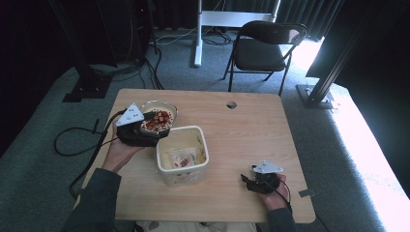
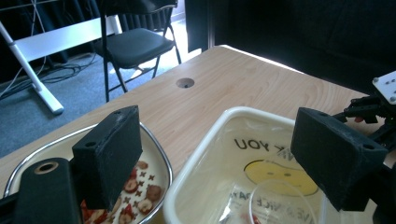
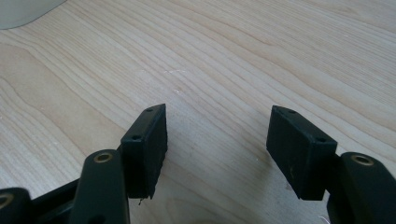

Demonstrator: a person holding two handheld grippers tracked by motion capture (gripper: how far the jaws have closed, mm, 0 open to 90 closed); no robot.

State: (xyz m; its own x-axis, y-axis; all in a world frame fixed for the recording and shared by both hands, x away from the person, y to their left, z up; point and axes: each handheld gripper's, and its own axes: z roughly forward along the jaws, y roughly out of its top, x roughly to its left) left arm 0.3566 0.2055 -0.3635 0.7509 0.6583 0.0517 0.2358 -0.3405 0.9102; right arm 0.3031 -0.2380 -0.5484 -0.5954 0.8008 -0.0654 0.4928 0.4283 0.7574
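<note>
A light wooden desk (image 1: pixel 251 130) with rounded corners and a round cable hole (image 1: pixel 231 104) near its far edge carries two containers set just beside each other: a cream square plastic tub (image 1: pixel 203 166) near the middle and a metal-rimmed bowl of dried red fruit slices (image 1: pixel 158 120) toward the left. A small grey tab (image 1: pixel 305 193) lies at the near right edge.

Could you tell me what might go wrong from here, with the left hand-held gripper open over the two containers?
The left hand-held gripper hangs open above the gap between the dish of dried fruit and the cream tub. Lowering it carelessly might knock either rim and scatter fruit. The clear packet in the tub looks slippery, so a grasp could slide off.
</note>
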